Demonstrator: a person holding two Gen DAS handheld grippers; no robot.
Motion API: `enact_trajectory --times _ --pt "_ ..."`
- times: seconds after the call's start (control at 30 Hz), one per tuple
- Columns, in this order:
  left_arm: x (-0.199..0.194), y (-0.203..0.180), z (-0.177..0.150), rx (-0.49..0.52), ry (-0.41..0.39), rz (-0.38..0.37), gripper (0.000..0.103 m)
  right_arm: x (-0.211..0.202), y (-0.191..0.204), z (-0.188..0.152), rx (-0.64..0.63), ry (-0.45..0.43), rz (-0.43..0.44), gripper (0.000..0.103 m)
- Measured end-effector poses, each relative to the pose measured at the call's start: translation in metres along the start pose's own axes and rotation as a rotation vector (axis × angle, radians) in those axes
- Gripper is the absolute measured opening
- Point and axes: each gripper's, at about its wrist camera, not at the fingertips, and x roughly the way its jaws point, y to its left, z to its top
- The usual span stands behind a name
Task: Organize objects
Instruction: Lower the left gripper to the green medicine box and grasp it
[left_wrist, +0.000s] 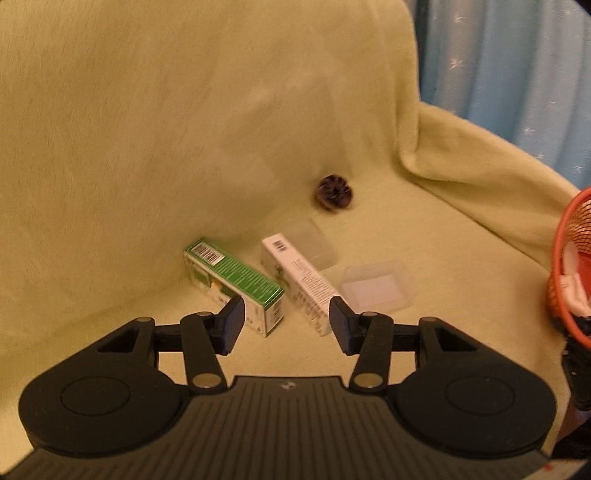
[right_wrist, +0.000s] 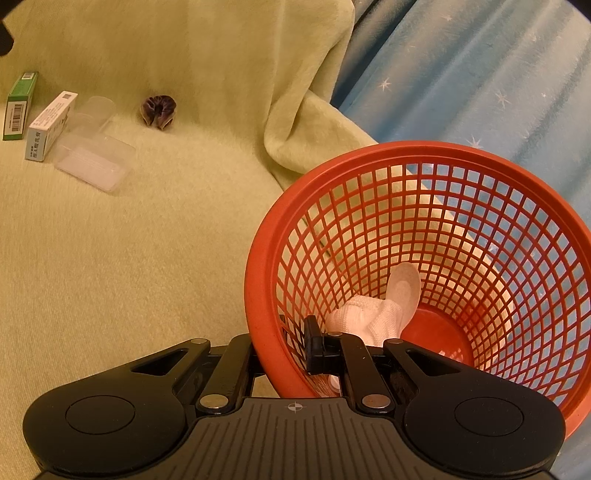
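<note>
The left gripper (left_wrist: 287, 325) is held with fingers apart, empty, above the green box (left_wrist: 236, 282) at centre frame. The red basket (right_wrist: 258, 295) rim (lower right) is clamped by the right gripper (right_wrist: 295, 347).

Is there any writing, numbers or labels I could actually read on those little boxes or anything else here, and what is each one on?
Green box: a barcode on its end and another on its side; digits and fine print too small to read.
White box: a barcode, and large Chinese characters on its end face, too blurred to read for certain.
Clear plastic box: no text visible.
Red basket: no text.
</note>
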Motion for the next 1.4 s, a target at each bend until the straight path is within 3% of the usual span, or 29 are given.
enact_trajectory --times 0.1,0.17,0.23,0.47,0.57,0.67,1.07,1.3,1.4 --pt "0.013 0.001 -0.003 -0.015 0.005 0.031 0.046 0.000 0.000 0.000 -0.003 0.001 0.000 0.005" --pt "0.023 0.004 -0.002 -0.036 0.003 0.041 0.057 0.000 0.001 -0.001 -0.007 0.002 -0.001 0.005" --pt "0.036 0.005 -0.002 -0.050 0.005 0.052 0.061 0.000 0.001 -0.001 -0.008 0.002 -0.001 0.005" --pt "0.077 0.001 0.006 -0.054 0.024 0.106 0.060 0.000 0.001 -0.001 -0.009 0.002 -0.001 0.005" --pt "0.095 0.003 0.008 -0.070 0.062 0.140 0.049 0.000 0.001 -0.001 -0.009 0.002 0.000 0.005" --pt "0.103 0.005 0.006 -0.063 0.079 0.157 0.049 -0.001 0.001 -0.001 -0.012 0.000 0.003 0.005" --pt "0.065 0.013 -0.020 -0.012 0.090 0.123 0.026 -0.001 0.002 -0.002 -0.016 0.001 0.002 0.006" --pt "0.025 0.016 -0.048 0.008 0.085 0.042 0.025 -0.003 0.001 -0.002 -0.022 -0.005 0.011 0.006" --pt "0.015 0.018 -0.058 0.031 0.103 0.040 0.025 -0.003 0.001 -0.003 -0.022 -0.006 0.011 0.006"
